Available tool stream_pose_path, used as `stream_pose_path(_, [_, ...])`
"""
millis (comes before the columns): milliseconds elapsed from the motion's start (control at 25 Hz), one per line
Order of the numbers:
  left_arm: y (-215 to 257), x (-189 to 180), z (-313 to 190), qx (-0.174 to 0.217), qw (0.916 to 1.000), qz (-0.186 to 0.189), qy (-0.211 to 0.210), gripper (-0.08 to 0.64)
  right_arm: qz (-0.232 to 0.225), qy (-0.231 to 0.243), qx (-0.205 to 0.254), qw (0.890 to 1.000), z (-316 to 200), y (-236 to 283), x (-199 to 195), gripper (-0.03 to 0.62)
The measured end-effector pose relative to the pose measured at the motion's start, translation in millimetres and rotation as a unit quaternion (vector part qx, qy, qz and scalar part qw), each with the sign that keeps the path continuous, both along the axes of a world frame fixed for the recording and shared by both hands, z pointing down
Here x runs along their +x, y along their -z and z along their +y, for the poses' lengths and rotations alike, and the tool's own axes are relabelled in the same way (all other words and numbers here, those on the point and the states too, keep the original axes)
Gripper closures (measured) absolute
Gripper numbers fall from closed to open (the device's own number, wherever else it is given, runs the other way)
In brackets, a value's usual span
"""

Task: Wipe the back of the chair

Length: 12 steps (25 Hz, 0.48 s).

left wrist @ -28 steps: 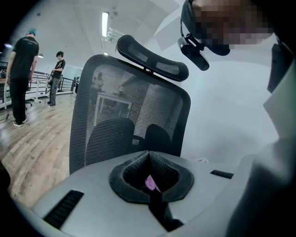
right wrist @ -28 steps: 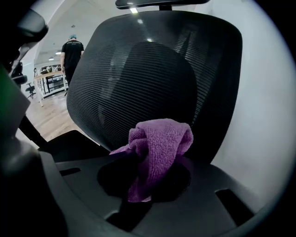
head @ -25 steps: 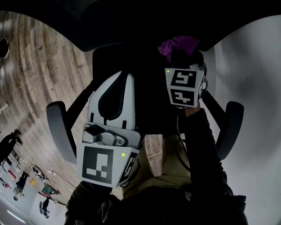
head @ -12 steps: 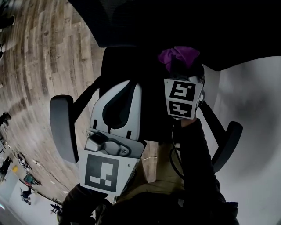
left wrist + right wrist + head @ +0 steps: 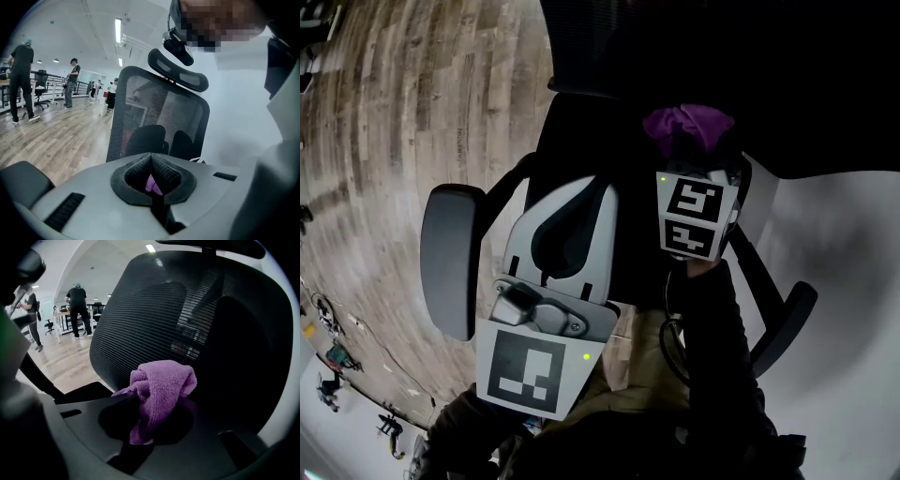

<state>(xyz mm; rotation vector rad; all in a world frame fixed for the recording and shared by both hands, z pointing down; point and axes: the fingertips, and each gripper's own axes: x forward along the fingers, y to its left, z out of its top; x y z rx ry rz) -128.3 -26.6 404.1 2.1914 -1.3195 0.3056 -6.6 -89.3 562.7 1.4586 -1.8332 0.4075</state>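
Observation:
A black office chair with a mesh back (image 5: 609,131) stands below me. From behind, its mesh back (image 5: 157,119) and headrest (image 5: 180,70) rise upright. My right gripper (image 5: 689,150) is shut on a bunched purple cloth (image 5: 686,125) and holds it at the mesh back (image 5: 187,310). The cloth (image 5: 161,387) sticks out of the right gripper (image 5: 143,404); whether it touches the mesh I cannot tell. My left gripper (image 5: 584,185), white, hovers lower left of it over the chair. The left gripper (image 5: 151,157) has its tips together with nothing held; a purple sliver shows behind them.
Grey armrests stick out at the left (image 5: 450,258) and right (image 5: 783,323). Wooden floor (image 5: 394,141) lies left of the chair, a pale surface (image 5: 844,244) to its right. Far off, people (image 5: 21,79) stand by desks and other chairs (image 5: 42,89).
The head view has swung, so the chair and both grippers sit further right and lower in the frame. Relative to the chair, the grippers have hardly moved. The cloth stays clamped.

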Motion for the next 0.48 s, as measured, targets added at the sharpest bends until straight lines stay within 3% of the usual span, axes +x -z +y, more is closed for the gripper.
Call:
stream_pose_path(160, [2,-18,-4,0.004,0.9999,0.0,0.013,0.551,-0.001,-0.001,-0.002,1.0,-3,0,-12,0.525])
stream_pose_path(480, [-8,-53,7,0.0,0.9993,-0.003,0.037,0.552,-0.012,0.048,0.004,0.999,-6,-7,-67,0.525])
